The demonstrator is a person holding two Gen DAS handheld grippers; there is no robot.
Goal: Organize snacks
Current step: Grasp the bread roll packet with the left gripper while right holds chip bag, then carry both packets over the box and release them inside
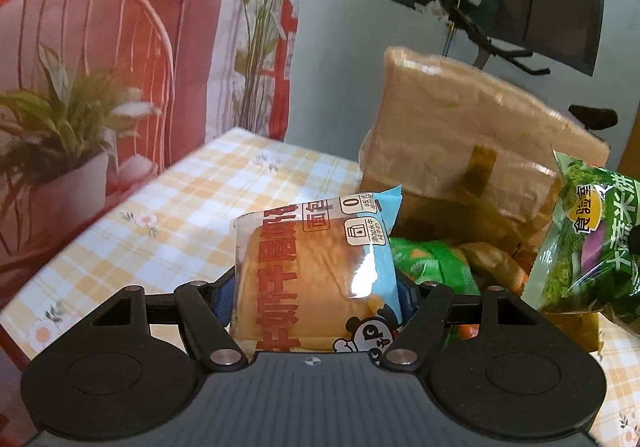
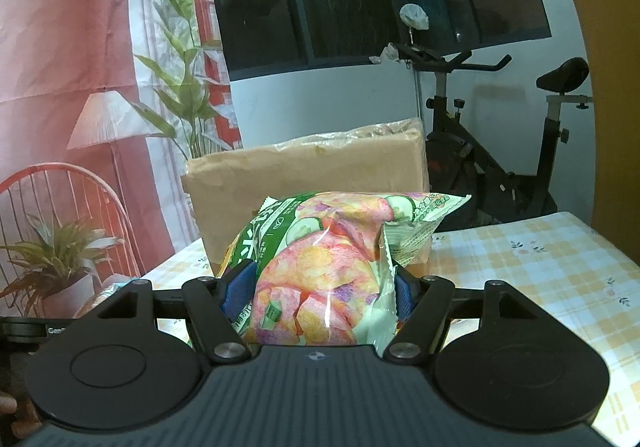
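Observation:
My left gripper (image 1: 316,291) is shut on a bread packet (image 1: 316,271) with a blue edge and red lettering, held above the checked tablecloth next to the open cardboard box (image 1: 480,135). Inside the box lie green and orange snack packets (image 1: 432,263). My right gripper (image 2: 318,291) is shut on a green vegetable crisp bag (image 2: 320,271), held in front of the same box (image 2: 312,175). That bag also shows at the right of the left wrist view (image 1: 588,235). The blue fingertips of both grippers are mostly hidden behind the packets.
The table carries a yellow checked cloth (image 1: 168,223) (image 2: 540,267). A printed backdrop with a chair and plants hangs on the left (image 1: 80,87). An exercise bike (image 2: 500,151) stands behind the table under a dark window.

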